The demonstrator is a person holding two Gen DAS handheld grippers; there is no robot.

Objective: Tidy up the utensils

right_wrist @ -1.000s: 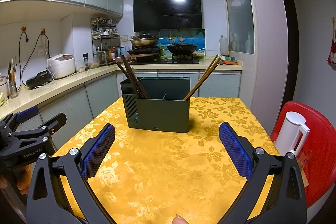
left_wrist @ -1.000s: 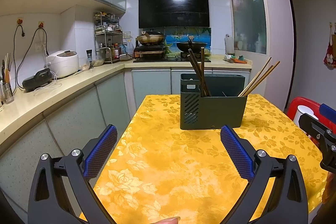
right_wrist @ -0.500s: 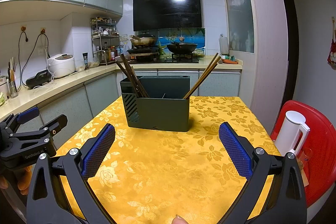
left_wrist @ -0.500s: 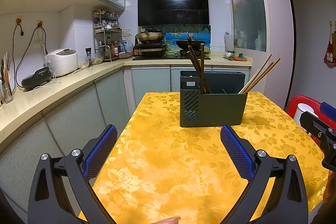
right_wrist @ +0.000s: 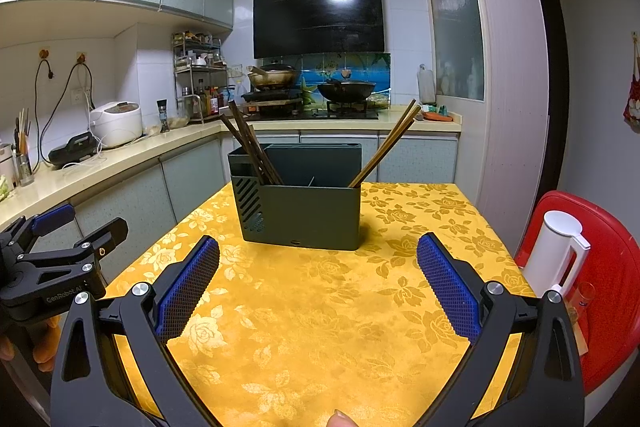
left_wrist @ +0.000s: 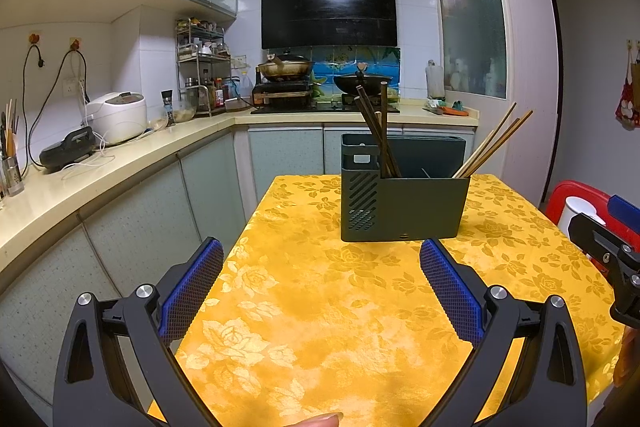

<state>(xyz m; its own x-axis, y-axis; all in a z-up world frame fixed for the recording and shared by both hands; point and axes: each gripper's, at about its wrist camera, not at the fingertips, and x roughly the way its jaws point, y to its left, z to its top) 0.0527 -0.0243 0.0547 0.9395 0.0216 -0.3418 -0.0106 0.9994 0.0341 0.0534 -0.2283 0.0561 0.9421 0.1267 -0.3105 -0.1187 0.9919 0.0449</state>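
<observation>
Kitchen setting; yellow floral cloth covers the counter [left_wrist: 320,307]. Dark green utensil holder [right_wrist: 304,215] stands upright mid-counter: dark chopsticks [right_wrist: 248,147] lean in its left compartment, light chopsticks [right_wrist: 384,151] in its right end. Left gripper [left_wrist: 320,283] and right gripper [right_wrist: 318,279]: fingers spread wide, holding nothing, well short of the holder. Judged step: approach, before any grasp. Next move calls for reaching one chopstick bundle and closing on the shafts above the rim. White kettle [right_wrist: 556,255] on red stool [right_wrist: 612,287] sits off to the right; nothing blocks the path.
</observation>
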